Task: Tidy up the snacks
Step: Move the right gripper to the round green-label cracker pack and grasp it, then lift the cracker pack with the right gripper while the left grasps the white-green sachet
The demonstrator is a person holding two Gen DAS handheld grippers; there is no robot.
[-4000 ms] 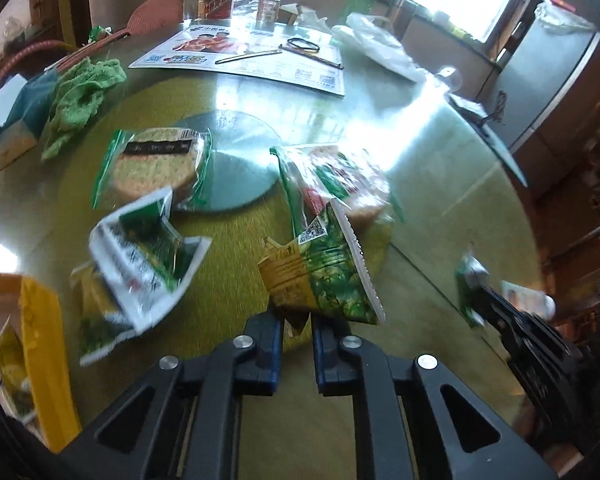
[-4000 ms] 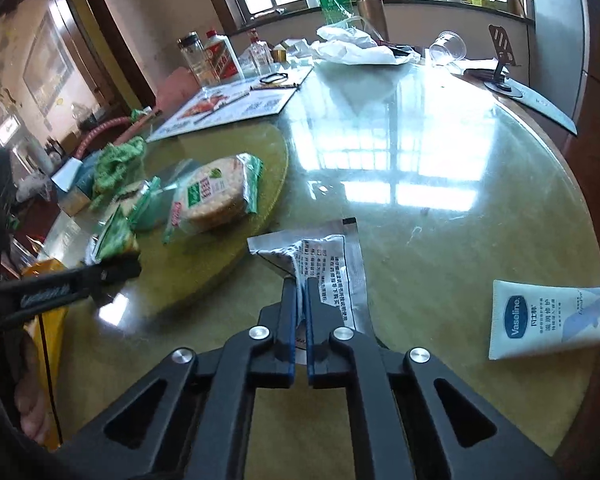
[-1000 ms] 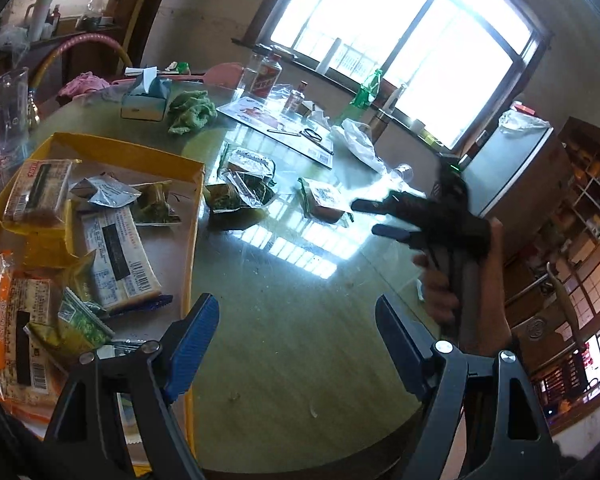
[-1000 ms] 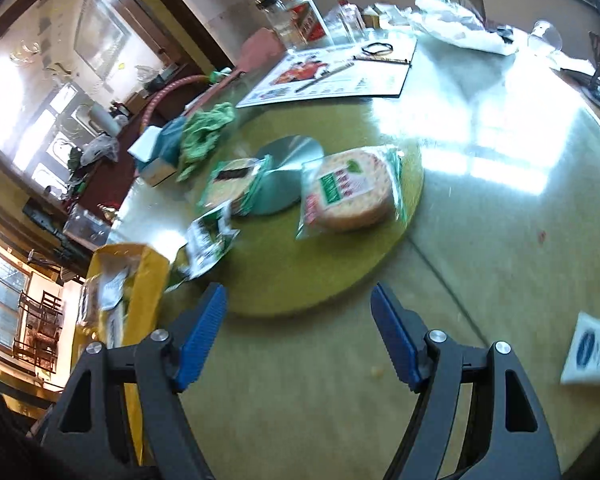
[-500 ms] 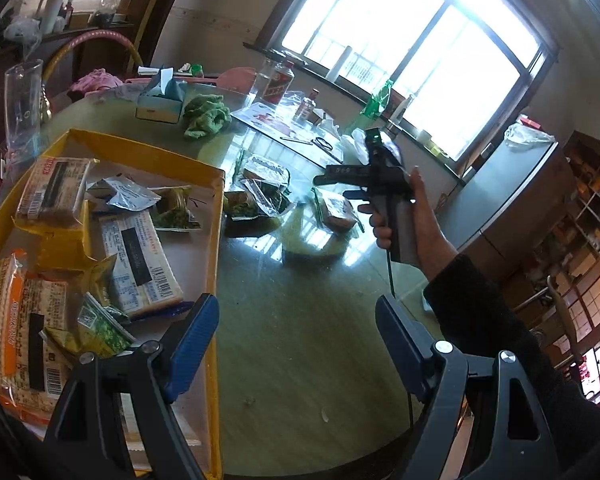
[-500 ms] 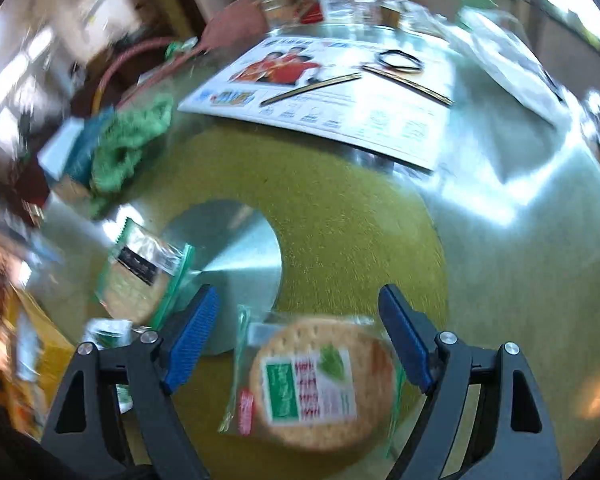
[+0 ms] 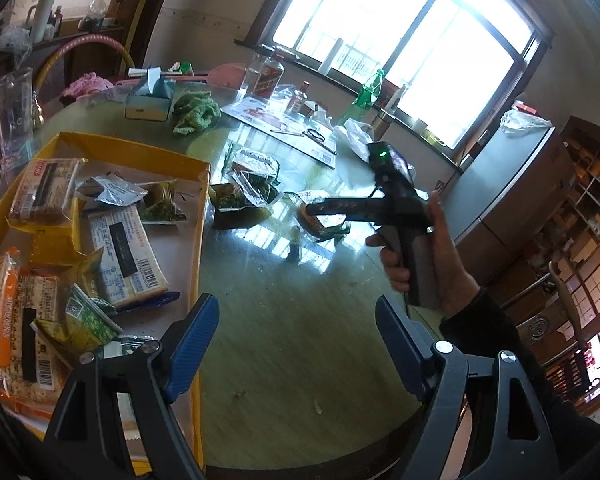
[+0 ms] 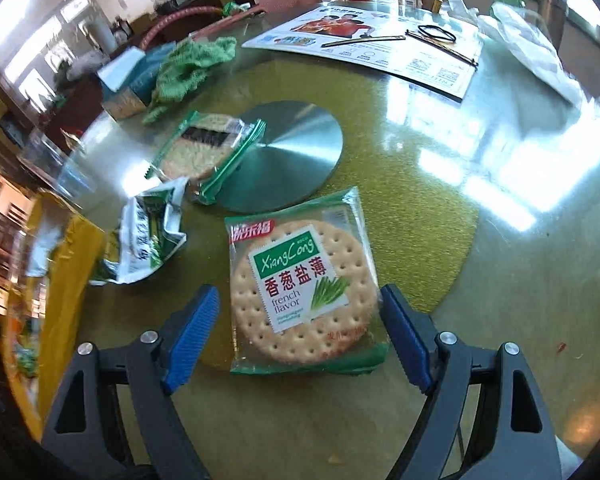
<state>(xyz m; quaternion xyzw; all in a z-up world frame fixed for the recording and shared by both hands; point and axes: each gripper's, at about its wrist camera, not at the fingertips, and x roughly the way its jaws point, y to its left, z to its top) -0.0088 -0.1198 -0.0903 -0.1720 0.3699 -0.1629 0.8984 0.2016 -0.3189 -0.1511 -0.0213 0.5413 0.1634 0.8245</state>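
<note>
The yellow tray (image 7: 199, 216) sits at nine o'clock in the left view, full of snack packs. The left gripper (image 7: 296, 344) hangs wide open with nothing in it; its green pea bag from a few seconds ago is gone, likely dropped in the tray. A second ago the right gripper (image 8: 300, 332) was farther back. Now it has moved in, wide open and empty, its fingers on either side of the round cracker pack (image 8: 300, 284) at six o'clock. That pack looks next.
</note>
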